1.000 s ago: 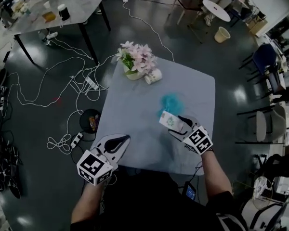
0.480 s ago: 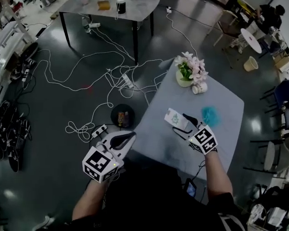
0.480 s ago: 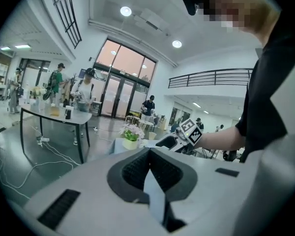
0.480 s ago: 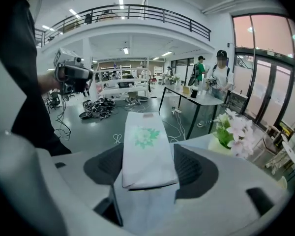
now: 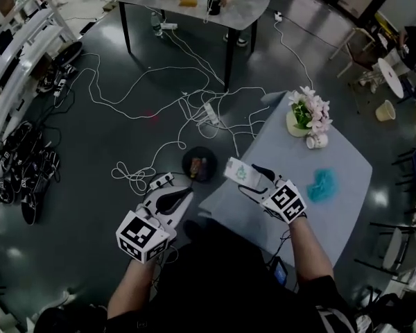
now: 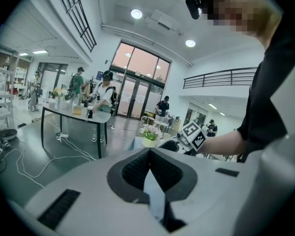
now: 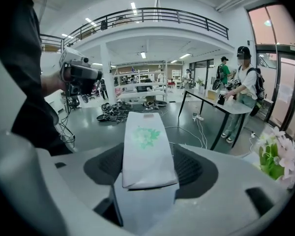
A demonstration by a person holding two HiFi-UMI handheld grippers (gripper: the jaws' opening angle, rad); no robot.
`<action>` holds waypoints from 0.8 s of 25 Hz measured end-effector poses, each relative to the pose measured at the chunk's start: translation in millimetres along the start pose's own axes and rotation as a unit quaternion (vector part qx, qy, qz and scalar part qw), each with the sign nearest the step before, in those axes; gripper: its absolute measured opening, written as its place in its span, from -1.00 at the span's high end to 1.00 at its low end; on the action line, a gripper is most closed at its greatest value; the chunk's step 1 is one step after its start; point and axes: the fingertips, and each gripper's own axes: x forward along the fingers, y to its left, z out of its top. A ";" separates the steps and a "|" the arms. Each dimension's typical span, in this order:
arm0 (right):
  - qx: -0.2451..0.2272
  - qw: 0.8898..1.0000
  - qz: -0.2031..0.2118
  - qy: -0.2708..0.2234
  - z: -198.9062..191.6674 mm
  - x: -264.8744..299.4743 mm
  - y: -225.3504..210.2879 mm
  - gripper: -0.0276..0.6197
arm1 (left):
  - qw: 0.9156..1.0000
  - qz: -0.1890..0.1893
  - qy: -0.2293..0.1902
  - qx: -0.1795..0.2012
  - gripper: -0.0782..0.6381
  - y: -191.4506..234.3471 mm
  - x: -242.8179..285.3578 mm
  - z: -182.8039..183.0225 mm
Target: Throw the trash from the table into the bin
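- Left gripper (image 5: 182, 195): jaws closed together, holding nothing.
- Bin (image 5: 199, 165): round and dark, on the floor just left of the table (image 5: 277, 151).
- Carton (image 5: 239, 173): white, flat paperboard with green print. Probably light and crushable, best pinched at one end.
- Right gripper (image 5: 255, 180): clamped on the carton's near end, at the table's left edge.

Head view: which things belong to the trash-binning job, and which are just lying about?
Job: white packet clamped in right gripper; black bin on the floor; grey table; blue fluffy wad, probably trash.
Lying about: flower vase; white cup; floor cables; shoes.
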 end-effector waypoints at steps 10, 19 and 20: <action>0.017 0.997 0.070 -0.010 17.4 78.9 -11.4 0.00 | 0.999 0.048 0.019 -0.013 0.75 67.7 -1.6 -20.0; 0.055 0.997 0.054 0.029 17.2 178.1 -26.3 0.01 | 0.999 0.019 0.020 -0.045 0.75 186.8 25.4 -42.4; 0.059 0.996 0.052 0.034 17.1 188.4 -28.9 0.01 | 0.999 0.016 0.022 -0.042 0.75 199.1 29.1 -44.0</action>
